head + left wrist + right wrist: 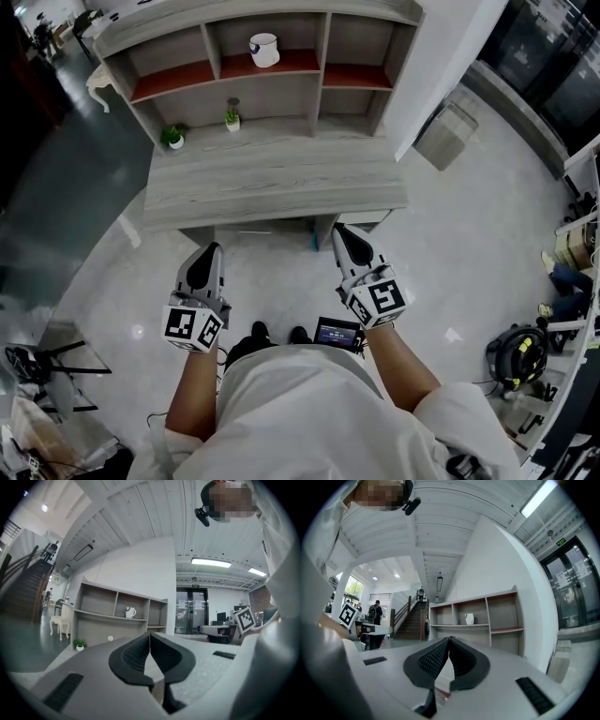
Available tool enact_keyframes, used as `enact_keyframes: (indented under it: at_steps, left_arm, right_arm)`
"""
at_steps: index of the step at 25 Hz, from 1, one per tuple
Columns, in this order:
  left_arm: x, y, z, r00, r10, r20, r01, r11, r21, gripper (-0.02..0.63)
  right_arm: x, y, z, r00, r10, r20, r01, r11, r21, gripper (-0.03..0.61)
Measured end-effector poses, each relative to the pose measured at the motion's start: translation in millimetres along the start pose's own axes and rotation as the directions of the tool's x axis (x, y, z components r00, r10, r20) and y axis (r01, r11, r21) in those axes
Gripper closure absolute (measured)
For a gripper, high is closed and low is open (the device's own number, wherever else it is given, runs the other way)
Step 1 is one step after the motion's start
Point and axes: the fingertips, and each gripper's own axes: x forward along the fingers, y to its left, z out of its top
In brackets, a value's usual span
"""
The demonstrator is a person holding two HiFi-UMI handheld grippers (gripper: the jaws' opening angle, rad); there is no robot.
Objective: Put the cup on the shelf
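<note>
Nearest of all are the person's white-shirted shoulders and bare forearms, each hand holding a gripper out over the pale floor, short of the near edge of the grey wood-grain desk (272, 178). The left gripper (212, 249) has its black ribbed jaws pressed together tip to tip with nothing between them, which the left gripper view (150, 637) confirms. The right gripper (342, 232) is the same, its jaws meeting on no object in its own view (449, 640). The small white cup with a handle (264, 49) stands upright on the red-brown board of the middle compartment of the grey wooden shelf unit (325, 37), at the far side of the desk and well apart from both grippers; it also shows in the left gripper view (130, 612) and the right gripper view (469, 618). Judging from this, the task looks finished: the cup is on the shelf, neither gripper holds anything, and nothing seems left except to stand clear. As for the compartments, the left one and the right one beside the cup look bare, and the cup is the only thing in the middle one. Below them, on the ledge at the back of the desk, sit two small green potted plants, one at the left (174, 137) and one nearer the middle (232, 118).
</note>
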Motion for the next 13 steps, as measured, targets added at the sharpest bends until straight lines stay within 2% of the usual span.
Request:
enact_keyframes:
  at_steps: [8,13]
  left_arm:
    - [6,-6,5,1.000,0.020,0.015,-0.020,1.000,0.007,0.600]
    - [13,-4,4,1.000,0.016,0.014,-0.015,1.000,-0.004,0.601]
  right_arm:
    - [-3,-7,3,0.999,-0.032,0.018,0.032,0.999,-0.015,0.549]
    - [2,-10,1,1.000,-0.019,0.020,0.019,1.000,-0.010,0.549]
